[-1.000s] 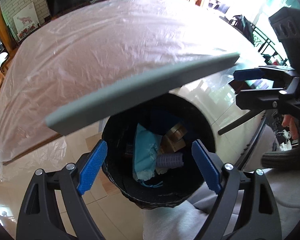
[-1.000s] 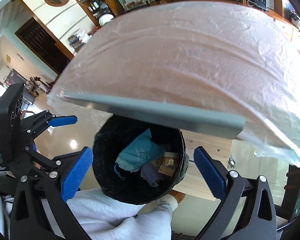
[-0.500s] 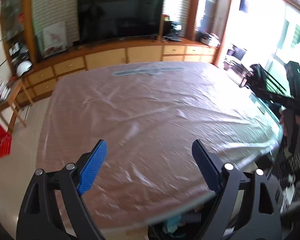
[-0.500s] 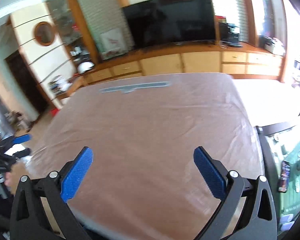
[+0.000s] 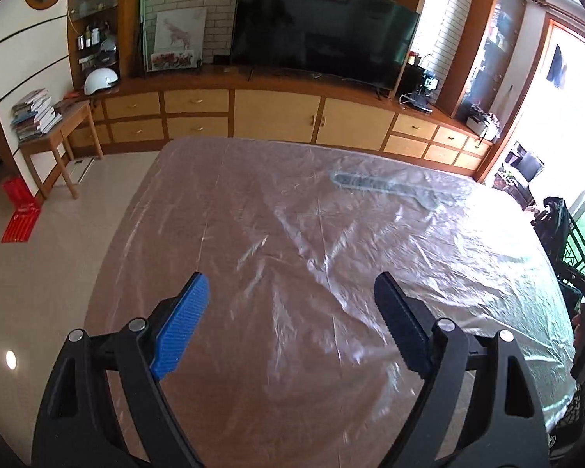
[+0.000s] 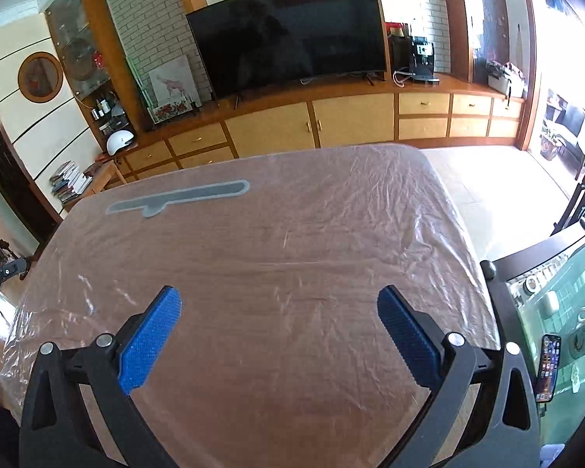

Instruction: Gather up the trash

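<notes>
Left wrist view is showing both grippers, left gripper and right gripper, hovering wide open and empty over the table, no trash lying ahead.

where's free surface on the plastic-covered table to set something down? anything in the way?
Nearly all of the plastic-covered table is bare: the whole stretch from the open right gripper and open left gripper out to the grey flat strip near the far edge. Only that strip occupies surface.
</notes>
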The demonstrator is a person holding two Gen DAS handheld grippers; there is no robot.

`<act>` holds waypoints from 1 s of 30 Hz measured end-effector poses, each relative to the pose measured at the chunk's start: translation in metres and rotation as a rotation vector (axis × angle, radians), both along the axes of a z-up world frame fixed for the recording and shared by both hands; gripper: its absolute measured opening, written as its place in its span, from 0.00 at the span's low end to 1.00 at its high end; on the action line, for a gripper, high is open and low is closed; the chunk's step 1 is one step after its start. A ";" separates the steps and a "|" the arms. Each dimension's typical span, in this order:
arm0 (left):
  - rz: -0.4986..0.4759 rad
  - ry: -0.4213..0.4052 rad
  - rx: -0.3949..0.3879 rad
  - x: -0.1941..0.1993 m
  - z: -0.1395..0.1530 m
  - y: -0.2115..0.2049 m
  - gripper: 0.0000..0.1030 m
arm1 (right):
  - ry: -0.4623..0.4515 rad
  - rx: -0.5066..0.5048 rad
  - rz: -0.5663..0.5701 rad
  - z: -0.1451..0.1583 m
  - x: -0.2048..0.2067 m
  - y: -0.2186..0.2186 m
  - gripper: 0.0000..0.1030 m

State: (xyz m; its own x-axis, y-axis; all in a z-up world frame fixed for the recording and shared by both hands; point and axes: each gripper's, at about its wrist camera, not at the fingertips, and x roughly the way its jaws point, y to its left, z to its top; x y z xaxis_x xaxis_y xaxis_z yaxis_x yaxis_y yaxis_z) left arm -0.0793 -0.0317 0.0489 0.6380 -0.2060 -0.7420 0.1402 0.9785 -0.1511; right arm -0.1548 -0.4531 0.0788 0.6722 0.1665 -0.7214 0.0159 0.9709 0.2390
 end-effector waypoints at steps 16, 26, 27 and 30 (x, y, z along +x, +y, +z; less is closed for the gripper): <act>0.030 0.031 0.081 0.040 -0.024 -0.006 0.85 | 0.028 -0.034 -0.060 -0.021 0.017 -0.014 0.96; 0.061 0.051 0.112 0.058 -0.033 0.001 0.85 | 0.059 -0.048 -0.056 -0.026 0.027 -0.016 0.96; 0.063 0.053 0.117 0.060 -0.034 0.002 0.85 | 0.064 -0.047 -0.060 -0.027 0.028 -0.017 0.96; 0.069 0.060 0.120 0.066 -0.038 0.006 0.85 | 0.080 -0.037 -0.070 -0.029 0.030 -0.019 0.96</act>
State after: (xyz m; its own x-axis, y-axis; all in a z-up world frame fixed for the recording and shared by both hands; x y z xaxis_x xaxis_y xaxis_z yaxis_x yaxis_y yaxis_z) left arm -0.0137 -0.0262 0.0111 0.6010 -0.0707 -0.7961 0.0666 0.9970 -0.0384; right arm -0.1249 -0.4726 0.0501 0.6211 0.0938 -0.7781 0.1012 0.9749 0.1983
